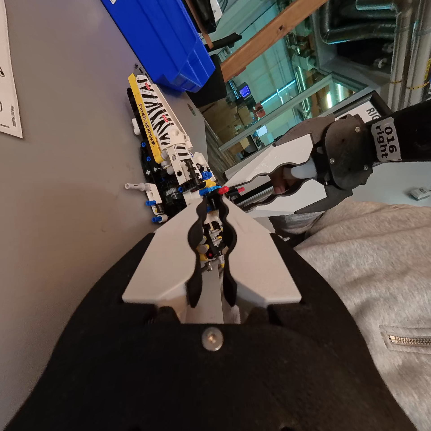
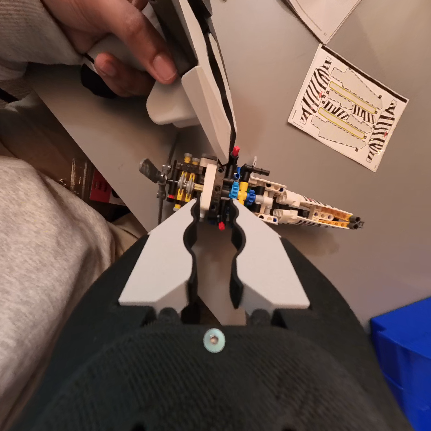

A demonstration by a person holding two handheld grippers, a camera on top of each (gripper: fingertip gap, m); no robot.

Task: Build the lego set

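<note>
While the model (image 1: 168,149) lies on the desk (image 1: 70,163), my left hand-held gripper (image 1: 213,205) is clenched on its near end, pads pinching the black core just below a red pin (image 1: 223,190). The zebra-striped tail points away toward the blue bin (image 1: 163,39). My right hand-held gripper (image 1: 247,186) comes in from the right with its tips at the same joint; from this side I can't tell its grip. A paper sheet (image 1: 9,70) sits at the far left, and a few loose parts (image 1: 419,193) lie far right.

In the right wrist view, the right hand-held gripper (image 2: 214,207) has its jaws around the white frame (image 2: 207,191) and dark block at the model's middle, apparently grasping it, though contact on the right pad is hard to confirm. The left hand-held gripper (image 2: 231,151) presses down from above beside the upper red pin (image 2: 236,151). A second red pin (image 2: 221,225) pokes out between my jaws.

I judge this a mid-build seating or bracing step: one gripper steadies, the other squeezes. The next move calls for a firm, aligned push without twisting the rotor-end gears (image 2: 186,184). The crowded tips are in each other's way. The sticker sheet (image 2: 347,109) and the bin corner (image 2: 403,354) stay out of the way.
</note>
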